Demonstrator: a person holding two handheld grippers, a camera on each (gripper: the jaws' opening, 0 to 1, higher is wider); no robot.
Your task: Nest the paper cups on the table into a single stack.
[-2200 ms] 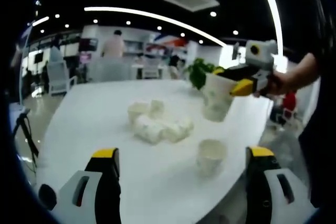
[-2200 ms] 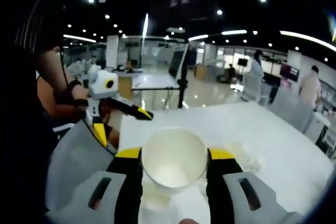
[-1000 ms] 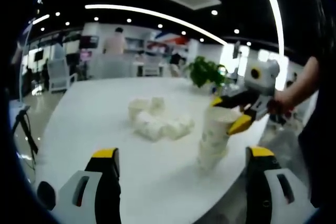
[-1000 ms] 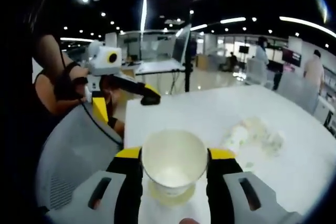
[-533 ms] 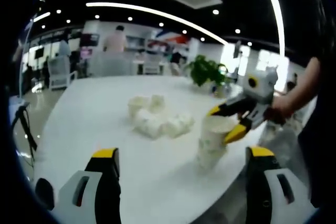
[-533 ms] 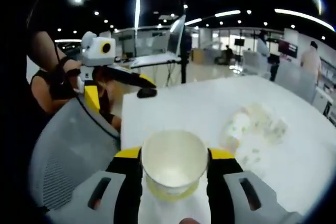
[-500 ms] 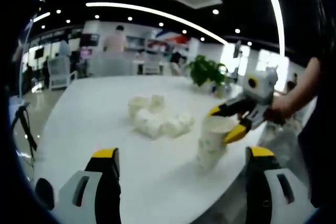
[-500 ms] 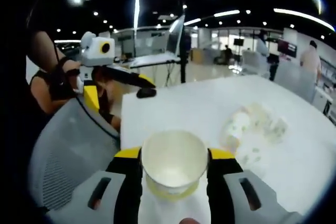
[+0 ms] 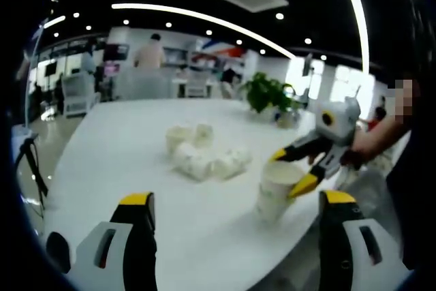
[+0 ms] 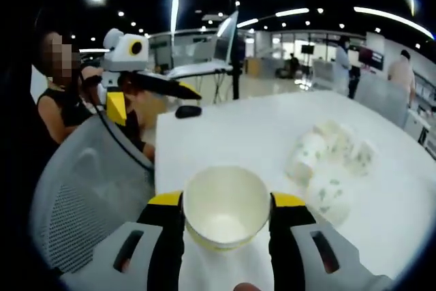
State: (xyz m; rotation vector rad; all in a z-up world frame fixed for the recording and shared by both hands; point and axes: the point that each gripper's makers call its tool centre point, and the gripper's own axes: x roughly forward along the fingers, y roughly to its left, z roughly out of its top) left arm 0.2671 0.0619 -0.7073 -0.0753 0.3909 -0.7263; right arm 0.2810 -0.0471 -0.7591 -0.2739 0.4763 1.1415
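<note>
While your right claw (image 10: 225, 219) stays closed on the nested cup (image 10: 226, 215) at lower centre of the right gripper view, that cup sits upright in a second one on the worktop (image 9: 122, 148). Your left claw (image 9: 235, 202) is wide open, holding nothing. Loose cups (image 9: 204, 155) lie in a heap at centre frame of the left gripper view, beyond and left of the stack, nearer your left claw. Its mouth shows in the right gripper view; its side and the lower cup show in the left gripper view.

No text, label, brand, number or sign can be read in either view.
</note>
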